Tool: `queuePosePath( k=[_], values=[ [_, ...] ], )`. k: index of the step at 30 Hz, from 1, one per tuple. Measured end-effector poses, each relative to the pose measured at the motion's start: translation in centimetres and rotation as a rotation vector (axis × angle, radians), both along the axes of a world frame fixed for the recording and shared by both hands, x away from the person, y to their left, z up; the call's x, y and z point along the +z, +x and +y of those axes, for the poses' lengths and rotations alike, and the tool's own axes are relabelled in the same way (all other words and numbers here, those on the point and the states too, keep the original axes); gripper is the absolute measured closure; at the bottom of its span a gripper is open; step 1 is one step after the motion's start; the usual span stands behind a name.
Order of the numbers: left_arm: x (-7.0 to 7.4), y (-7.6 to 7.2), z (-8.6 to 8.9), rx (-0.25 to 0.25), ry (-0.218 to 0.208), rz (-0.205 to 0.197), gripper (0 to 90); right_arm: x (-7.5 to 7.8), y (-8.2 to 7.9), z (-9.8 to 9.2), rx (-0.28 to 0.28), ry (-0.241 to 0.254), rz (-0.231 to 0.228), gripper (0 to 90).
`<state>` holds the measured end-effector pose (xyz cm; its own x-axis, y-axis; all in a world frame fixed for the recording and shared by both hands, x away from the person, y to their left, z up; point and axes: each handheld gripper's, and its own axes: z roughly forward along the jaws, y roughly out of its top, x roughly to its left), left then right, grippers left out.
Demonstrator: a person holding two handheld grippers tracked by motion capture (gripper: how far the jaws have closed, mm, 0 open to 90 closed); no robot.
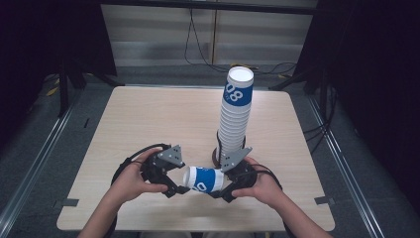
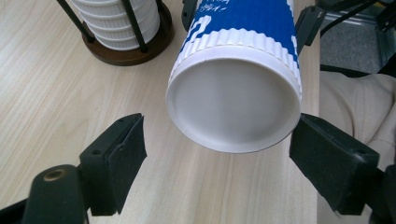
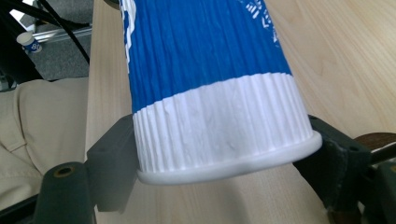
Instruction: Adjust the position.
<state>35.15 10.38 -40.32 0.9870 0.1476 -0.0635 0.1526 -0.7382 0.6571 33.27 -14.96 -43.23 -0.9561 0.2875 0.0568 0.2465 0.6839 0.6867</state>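
A blue-and-white ribbed paper cup (image 1: 204, 179) lies on its side just above the table's front part, between my two grippers. My right gripper (image 1: 220, 186) is shut on its rim end; in the right gripper view the jaws of the right gripper (image 3: 223, 133) press the white rim of the cup (image 3: 210, 93) from both sides. My left gripper (image 2: 219, 123) is open, and the cup's closed base (image 2: 233, 102) faces it between the jaws with a gap at the left jaw. A tall stack of matching cups (image 1: 235, 114) stands behind in a wire holder with a dark round base (image 2: 140, 49).
The wooden table (image 1: 148, 124) has free room at its left and far side. The person's beige trousers (image 2: 355, 93) show past the near edge. A small cup (image 3: 29, 42) lies on the floor, and cables (image 1: 198, 49) run behind the table.
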Motion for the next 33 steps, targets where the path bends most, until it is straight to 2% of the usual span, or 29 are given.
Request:
queuePosePath(
  k=[2,3,10,14,16,19,20,22,25,27,31,33],
  values=[
    [0.0,0.1,-0.1,-0.015,0.014,-0.003,18.5,0.0,0.0,0.0,0.004,-0.008,-0.001,20.6],
    [-0.1,0.0,-0.1,-0.011,0.014,-0.004,18.6,0.1,0.0,0.1,-0.001,-0.03,0.003,20.6],
    [-0.1,-0.2,-0.4,-0.017,0.063,-0.012,18.7,0.5,0.1,0.3,0.008,-0.073,0.012,20.6],
    [-0.1,-0.3,-0.6,-0.024,0.074,-0.017,18.8,0.6,0.1,0.6,0.023,-0.117,0.013,20.6],
    [-0.1,-0.3,-0.7,-0.031,0.07,-0.02,18.8,0.7,0.1,0.8,0.028,-0.121,0.017,20.6],
    [-0.2,-0.4,-0.8,-0.034,0.095,-0.015,18.8,0.8,0.2,1.0,0.033,-0.134,0.019,20.6],
    [-0.3,-0.5,-0.9,-0.032,0.098,-0.029,18.8,0.8,0.2,1.0,0.033,-0.134,0.019,20.6],
    [-0.3,-0.5,-1.0,-0.038,0.119,-0.029,18.9,0.9,0.2,1.1,0.039,-0.152,0.021,20.6],
    [-0.3,-0.6,-1.1,-0.039,0.127,-0.036,18.8,0.8,0.2,1.2,0.049,-0.161,0.02,20.7],
    [-0.4,-0.7,-1.3,-0.038,0.143,-0.041,18.9,0.7,0.1,1.3,0.046,-0.163,0.027,20.7],
    [-0.4,-1.0,-1.8,-0.057,0.18,-0.061,19.3,0.8,0.1,1.6,0.06,-0.182,0.012,20.7],
    [-0.3,-1.1,-1.9,-0.068,0.204,-0.073,19.7,0.8,0.1,1.8,0.07,-0.174,0.01,20.7]
  ],
)
